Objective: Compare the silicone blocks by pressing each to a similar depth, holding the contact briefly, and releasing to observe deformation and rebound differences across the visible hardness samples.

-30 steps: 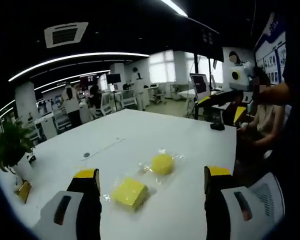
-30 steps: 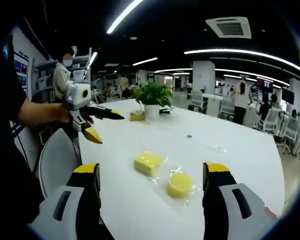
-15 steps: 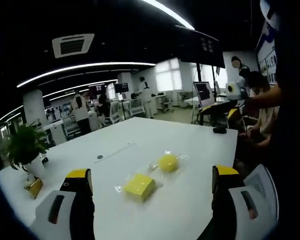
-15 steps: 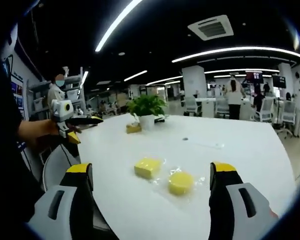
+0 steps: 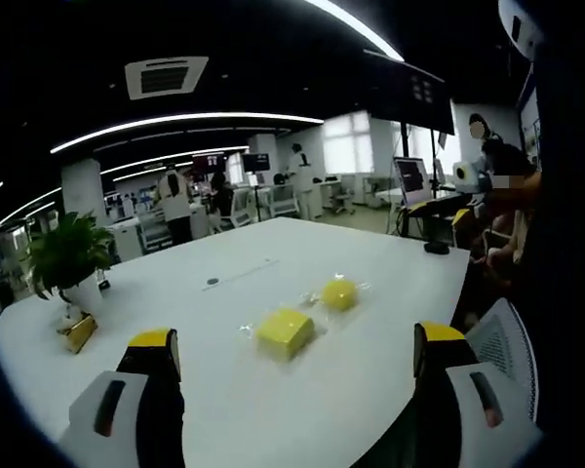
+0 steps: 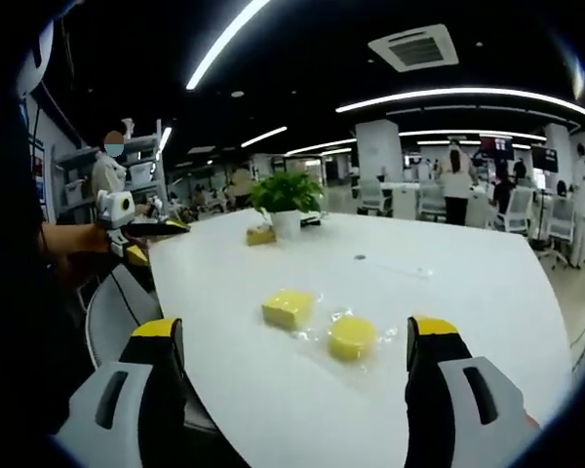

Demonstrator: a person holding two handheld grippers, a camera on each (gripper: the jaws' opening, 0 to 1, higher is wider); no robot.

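both claws wide, holding nothing | square block (image 5: 285,331) and round block (image 5: 338,293) side by side mid table (image 5: 273,409), in clear wrap | look light, squishy, wrap probably slippery | press straight down on top faces

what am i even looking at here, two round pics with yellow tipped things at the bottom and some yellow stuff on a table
A person holds a two-jaw grasping tool in each hand, and each carries a fisheye camera looking forward along its jaws. One picture is the left gripper view, the other the right gripper view. The yellow-tipped pieces rising from the bottom are each tool's own jaws: left tool, right tool. Both stand wide open and hold nothing. On the white table lie two yellow silicone samples in clear wrap, a square block and a round block, side by side. Farther back stands a potted plant. The office behind has other people and desks.
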